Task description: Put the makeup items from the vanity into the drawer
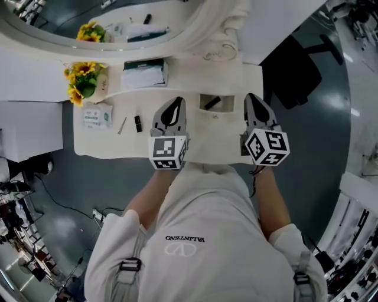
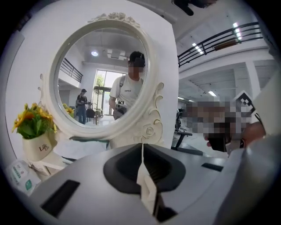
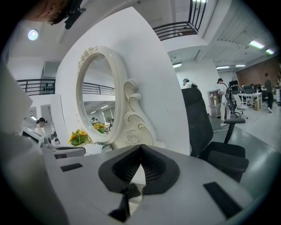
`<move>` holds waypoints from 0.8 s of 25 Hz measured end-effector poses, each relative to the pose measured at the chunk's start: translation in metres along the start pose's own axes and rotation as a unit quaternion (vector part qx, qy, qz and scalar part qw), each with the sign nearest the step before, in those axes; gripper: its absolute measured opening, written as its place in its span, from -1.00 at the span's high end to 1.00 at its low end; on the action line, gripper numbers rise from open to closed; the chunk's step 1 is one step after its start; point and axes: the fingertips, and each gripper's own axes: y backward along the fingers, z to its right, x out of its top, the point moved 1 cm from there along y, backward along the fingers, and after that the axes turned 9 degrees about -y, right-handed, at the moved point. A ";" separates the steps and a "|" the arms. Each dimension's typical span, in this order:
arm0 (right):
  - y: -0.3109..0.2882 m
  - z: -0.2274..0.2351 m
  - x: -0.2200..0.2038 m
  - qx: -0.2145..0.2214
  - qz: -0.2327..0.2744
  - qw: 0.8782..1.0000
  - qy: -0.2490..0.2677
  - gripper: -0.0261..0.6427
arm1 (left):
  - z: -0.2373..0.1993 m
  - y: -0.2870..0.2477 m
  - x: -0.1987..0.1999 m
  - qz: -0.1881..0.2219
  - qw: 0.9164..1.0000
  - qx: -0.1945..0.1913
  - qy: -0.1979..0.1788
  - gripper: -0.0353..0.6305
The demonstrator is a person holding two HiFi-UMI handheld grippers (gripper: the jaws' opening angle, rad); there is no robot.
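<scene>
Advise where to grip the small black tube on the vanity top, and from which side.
Mid-body of the black tube, from above, jaws across its narrow width. It seems to lie flat, long axis toward the mirror; the thin stick on its left lies apart, leaving room for the jaws.

The mirror (image 1: 59,17) stands at the back of the vanity (image 1: 195,76). Before it, at the left end, sits a flower pot (image 1: 84,82), with a box (image 1: 144,74) to its right. Nearer the front edge lie three things, left to right: a packet (image 1: 96,115), a thin stick (image 1: 121,125) and a small tube (image 1: 137,123). The drawer (image 1: 227,105) is right of them, with one item (image 1: 211,102) inside. A chair (image 1: 295,71) stands off the vanity's right end.
</scene>
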 end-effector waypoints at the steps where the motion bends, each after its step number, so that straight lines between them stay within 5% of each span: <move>1: 0.002 -0.002 0.006 0.000 0.007 1.000 0.005 0.89 | -0.006 0.003 0.007 0.010 1.000 0.005 -0.003 0.87; 12: 0.034 -0.019 0.085 0.010 0.103 0.994 0.045 0.89 | -0.051 0.051 0.113 0.132 0.990 0.034 -0.034 0.88; 20: 0.081 -0.051 0.187 0.031 0.224 0.969 0.096 0.89 | -0.079 0.090 0.188 0.220 0.972 0.064 -0.055 0.88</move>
